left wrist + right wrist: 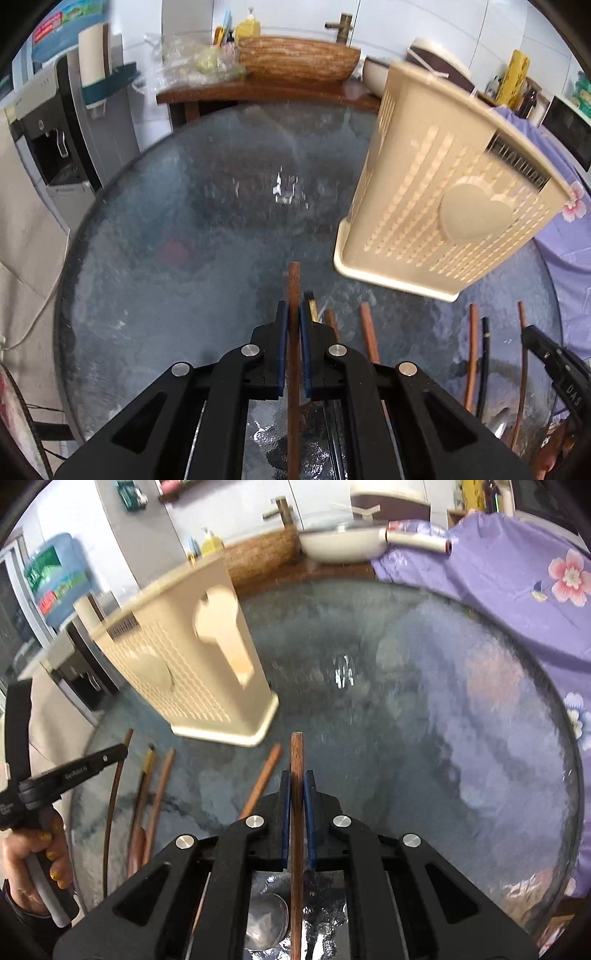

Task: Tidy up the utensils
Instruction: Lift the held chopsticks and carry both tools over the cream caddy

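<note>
In the left wrist view my left gripper (pixel 293 310) is shut on a brown wooden handle (pixel 294 280) that sticks out past the blue pads (pixel 282 332). In the right wrist view my right gripper (pixel 297 779) is likewise shut on a brown wooden handle (pixel 296 749); a metal spoon bowl (pixel 266 919) shows beneath the jaws. A beige perforated utensil basket (pixel 443 206) (pixel 192 664) with a heart on its side stands on the round glass table (pixel 184 221). Several more wooden-handled utensils (pixel 369 332) (pixel 159 794) lie near the front edge, between the two grippers.
A purple flowered cloth (pixel 498 583) covers the table's right side. Behind the table are a wooden counter (pixel 258 88) with a woven basin (pixel 295 59), a white pan (pixel 340 542) and a water dispenser (pixel 48 129). A hand (pixel 37 856) holds the left gripper's handle.
</note>
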{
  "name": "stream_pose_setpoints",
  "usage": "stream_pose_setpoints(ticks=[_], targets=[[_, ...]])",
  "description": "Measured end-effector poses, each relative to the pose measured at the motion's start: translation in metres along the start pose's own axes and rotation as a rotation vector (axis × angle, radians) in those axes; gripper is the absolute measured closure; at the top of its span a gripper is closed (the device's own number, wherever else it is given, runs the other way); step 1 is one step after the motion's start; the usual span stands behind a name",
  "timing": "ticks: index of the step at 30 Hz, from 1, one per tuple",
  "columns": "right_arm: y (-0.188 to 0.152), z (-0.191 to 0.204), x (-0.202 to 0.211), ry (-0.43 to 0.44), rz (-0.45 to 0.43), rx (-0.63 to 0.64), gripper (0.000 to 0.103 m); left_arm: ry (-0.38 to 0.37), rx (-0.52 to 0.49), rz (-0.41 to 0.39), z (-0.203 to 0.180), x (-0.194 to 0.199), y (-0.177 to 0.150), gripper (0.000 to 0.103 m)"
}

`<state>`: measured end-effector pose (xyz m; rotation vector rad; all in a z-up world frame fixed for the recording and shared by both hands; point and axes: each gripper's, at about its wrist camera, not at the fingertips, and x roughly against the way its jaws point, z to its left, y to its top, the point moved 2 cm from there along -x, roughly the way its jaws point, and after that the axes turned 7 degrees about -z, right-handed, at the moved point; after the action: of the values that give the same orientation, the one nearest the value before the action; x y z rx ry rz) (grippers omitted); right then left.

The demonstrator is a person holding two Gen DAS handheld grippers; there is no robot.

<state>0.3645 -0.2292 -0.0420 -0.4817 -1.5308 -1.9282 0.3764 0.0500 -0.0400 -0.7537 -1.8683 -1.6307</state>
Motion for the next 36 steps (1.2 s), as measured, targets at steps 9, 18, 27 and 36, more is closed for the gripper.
stream_pose_setpoints(ticks=[9, 18, 27, 36], targets=[[0.022, 0.01, 0.039, 0.047, -0.101, 0.043, 0.095, -0.004, -0.001, -0.035, 0.002, 0.02, 0.011, 0.097], [0.027, 0.011, 0.064, 0.098, -0.136, 0.043, 0.095, -0.057, 0.003, -0.103, -0.001, 0.057, 0.017, 0.097], [0.05, 0.023, 0.119, 0.181, -0.213, 0.09, 0.095, -0.093, -0.07, -0.304, -0.019, 0.138, 0.026, 0.097], [0.061, 0.04, 0.152, 0.24, -0.231, 0.134, 0.095, -0.103, -0.083, -0.364, -0.021, 0.17, 0.029, 0.097]])
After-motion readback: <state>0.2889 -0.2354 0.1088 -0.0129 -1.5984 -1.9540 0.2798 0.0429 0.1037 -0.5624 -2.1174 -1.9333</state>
